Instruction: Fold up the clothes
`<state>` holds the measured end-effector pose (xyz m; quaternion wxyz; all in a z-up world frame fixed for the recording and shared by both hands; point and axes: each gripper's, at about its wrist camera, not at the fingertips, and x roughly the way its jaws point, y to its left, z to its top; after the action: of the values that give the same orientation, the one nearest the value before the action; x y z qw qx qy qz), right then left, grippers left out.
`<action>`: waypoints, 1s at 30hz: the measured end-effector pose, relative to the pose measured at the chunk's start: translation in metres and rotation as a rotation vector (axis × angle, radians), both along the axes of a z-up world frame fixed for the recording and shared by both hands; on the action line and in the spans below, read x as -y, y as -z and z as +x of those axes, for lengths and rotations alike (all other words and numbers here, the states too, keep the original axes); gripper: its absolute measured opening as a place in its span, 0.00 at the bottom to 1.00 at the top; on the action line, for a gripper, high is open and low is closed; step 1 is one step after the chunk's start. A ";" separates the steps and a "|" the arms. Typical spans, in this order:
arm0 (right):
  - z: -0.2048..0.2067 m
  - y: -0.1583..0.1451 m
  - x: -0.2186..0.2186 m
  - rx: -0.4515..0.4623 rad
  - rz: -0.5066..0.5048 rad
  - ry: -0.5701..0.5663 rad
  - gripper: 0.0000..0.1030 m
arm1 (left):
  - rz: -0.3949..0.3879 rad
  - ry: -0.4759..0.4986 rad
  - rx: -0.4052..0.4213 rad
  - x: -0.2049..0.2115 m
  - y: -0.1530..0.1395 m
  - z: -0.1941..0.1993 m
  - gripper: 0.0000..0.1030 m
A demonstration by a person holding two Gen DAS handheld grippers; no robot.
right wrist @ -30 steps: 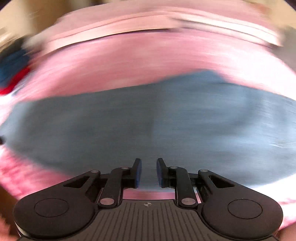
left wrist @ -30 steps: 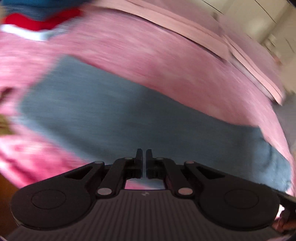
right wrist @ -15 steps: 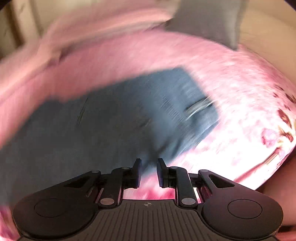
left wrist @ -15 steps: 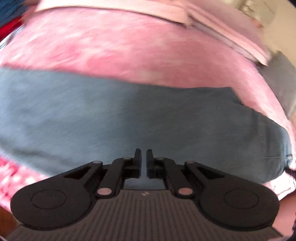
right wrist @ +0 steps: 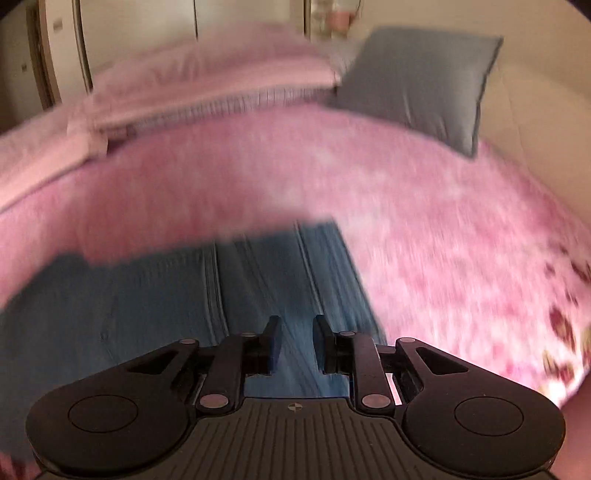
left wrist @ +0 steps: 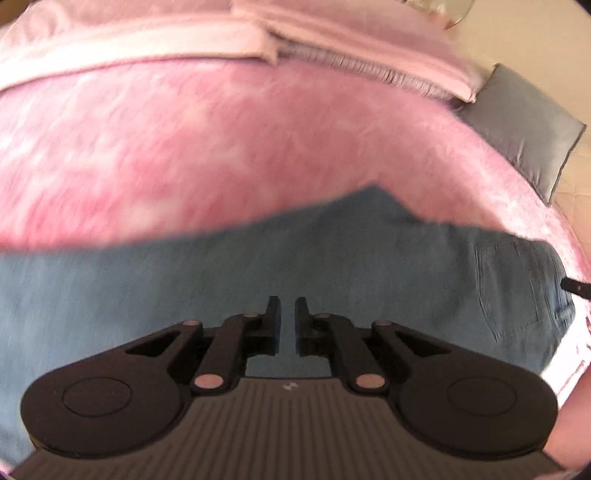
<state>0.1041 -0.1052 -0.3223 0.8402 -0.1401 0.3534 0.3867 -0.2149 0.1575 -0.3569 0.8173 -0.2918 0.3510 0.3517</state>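
Blue jeans [left wrist: 184, 288] lie flat across a pink bedspread [left wrist: 221, 147], with a back pocket [left wrist: 517, 284] at their right end. My left gripper [left wrist: 286, 306] hovers over the middle of the jeans, its jaws nearly together with a narrow gap and nothing between them. In the right wrist view the jeans [right wrist: 147, 314] show their waist end, and my right gripper [right wrist: 296, 325] hovers above it, open a little and empty. A black tip of the right gripper [left wrist: 576, 286] shows at the right edge of the left wrist view.
Pink pillows [left wrist: 184, 33] lie along the head of the bed. A grey cushion [right wrist: 424, 85] stands at the far right corner, also seen in the left wrist view [left wrist: 524, 122]. The bed's right edge [right wrist: 561, 295] drops to a pale floor. Closet doors [right wrist: 140, 33] stand behind.
Both grippers swung to the right along the jeans. The left gripper's jaws parted slightly. The right view now faces the waist end and the grey cushion.
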 end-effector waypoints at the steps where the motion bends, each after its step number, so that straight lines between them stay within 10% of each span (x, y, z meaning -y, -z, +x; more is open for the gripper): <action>1: 0.005 0.004 -0.007 0.014 0.003 0.008 0.20 | 0.013 0.001 0.009 -0.005 0.002 0.006 0.04; 8: 0.034 0.043 -0.012 -0.077 -0.045 0.087 0.20 | -0.021 -0.072 0.043 -0.027 0.038 -0.003 0.04; 15: -0.047 0.014 -0.008 -0.041 0.046 0.034 0.20 | 0.025 -0.068 0.086 0.000 0.021 -0.075 0.04; 19: -0.085 0.056 -0.018 -0.070 -0.030 0.003 0.20 | 0.069 -0.105 0.123 0.009 0.026 -0.115 0.03; 30: -0.144 0.074 -0.001 0.117 0.081 -0.004 0.22 | 0.161 -0.220 0.191 0.039 0.045 -0.207 0.03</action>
<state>-0.0399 -0.1043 -0.3960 0.8636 -0.1290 0.2875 0.3935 -0.4224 0.1188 -0.4022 0.8240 -0.2943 0.2086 0.4369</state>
